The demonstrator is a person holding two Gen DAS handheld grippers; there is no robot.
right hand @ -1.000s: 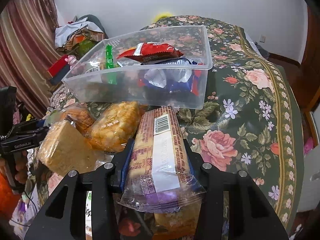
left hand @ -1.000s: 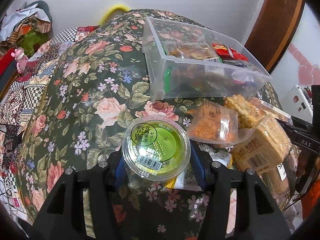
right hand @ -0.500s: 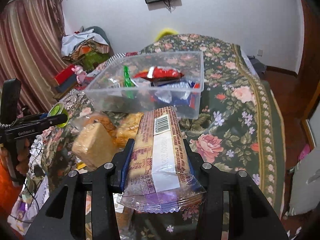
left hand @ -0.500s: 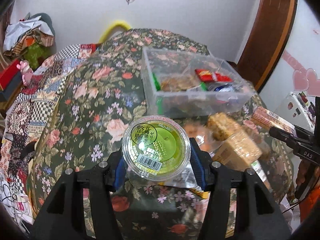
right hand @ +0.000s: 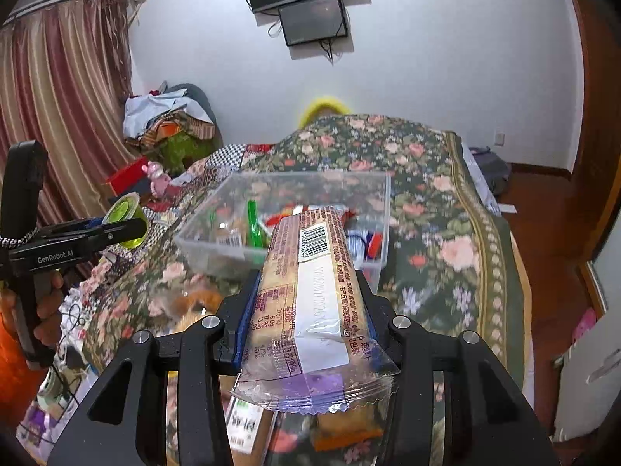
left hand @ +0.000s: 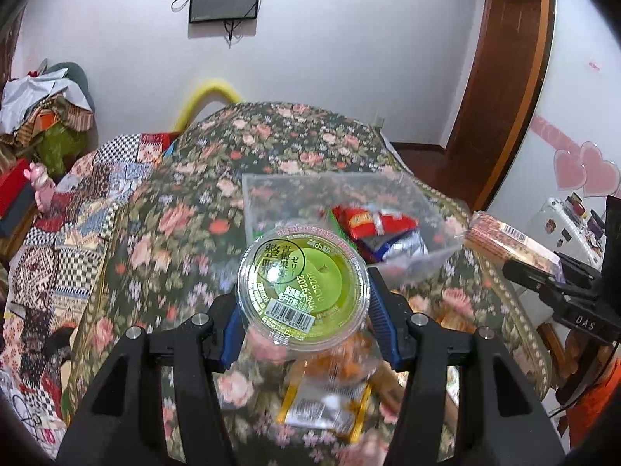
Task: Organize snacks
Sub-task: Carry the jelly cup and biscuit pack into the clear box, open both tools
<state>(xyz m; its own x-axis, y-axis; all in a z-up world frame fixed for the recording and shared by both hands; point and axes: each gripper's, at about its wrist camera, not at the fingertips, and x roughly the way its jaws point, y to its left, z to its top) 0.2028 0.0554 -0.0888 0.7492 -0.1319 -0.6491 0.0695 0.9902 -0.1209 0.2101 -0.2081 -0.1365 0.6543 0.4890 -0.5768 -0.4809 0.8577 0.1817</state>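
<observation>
My left gripper [left hand: 304,306] is shut on a round green jelly cup [left hand: 302,285] and holds it in the air in front of the clear plastic bin [left hand: 264,194]. The cup also shows in the right wrist view [right hand: 126,215]. My right gripper [right hand: 306,310] is shut on a long brown wrapped biscuit pack [right hand: 310,283], held above the table in front of the bin [right hand: 382,194]. The pack also shows at the right of the left wrist view [left hand: 508,242]. The bin holds a red packet [left hand: 372,219], a green stick [right hand: 253,223] and other wrapped snacks.
Loose snack packets [left hand: 326,407] lie on the floral tablecloth [left hand: 186,225] below both grippers. More packets [right hand: 194,303] lie left of the right gripper. A clothes pile [right hand: 167,124] and curtain [right hand: 58,116] stand at the left, a wooden door [left hand: 504,77] at the right.
Both grippers have lifted up and back from the table with their snacks. The bin and loose packets now look farther away and lower.
</observation>
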